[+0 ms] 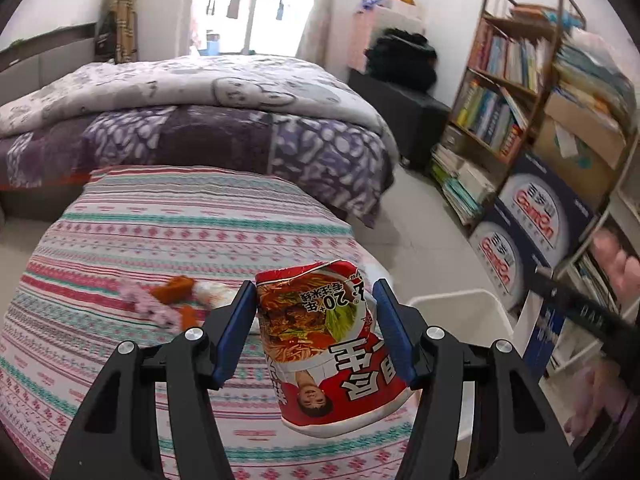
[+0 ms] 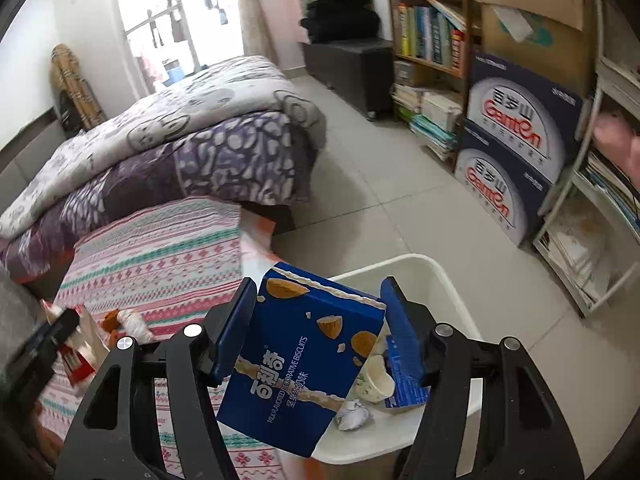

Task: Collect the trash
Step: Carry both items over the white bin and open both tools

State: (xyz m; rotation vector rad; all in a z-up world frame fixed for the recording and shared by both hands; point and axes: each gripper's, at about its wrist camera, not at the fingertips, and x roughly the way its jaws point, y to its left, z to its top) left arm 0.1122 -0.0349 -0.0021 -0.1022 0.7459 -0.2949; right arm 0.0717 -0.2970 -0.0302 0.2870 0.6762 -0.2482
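My left gripper [image 1: 314, 286] is shut on a crushed red instant-noodle cup [image 1: 324, 344], held upside down above the patterned tablecloth [image 1: 160, 232]. My right gripper [image 2: 320, 284] is shut on a blue biscuit box [image 2: 304, 360], tilted over the near-left part of a white bin [image 2: 404, 266]. Inside the bin lie a paper cup [image 2: 376, 376], a crumpled paper ball [image 2: 352, 416] and another blue carton [image 2: 404, 388]. In the left wrist view the bin [image 1: 460, 304] stands just right of the table. Orange scraps [image 1: 176, 288], a white wrapper [image 1: 212, 292] and a pink piece [image 1: 148, 306] lie on the cloth.
A bed with a purple quilt [image 1: 240, 136] lies beyond the table. Bookshelves [image 2: 432, 28] and stacked blue-and-white cartons [image 2: 516, 152] line the right wall, with a white rack [image 2: 592, 240] beside them. Tiled floor [image 2: 400, 168] runs between the bed and the shelves.
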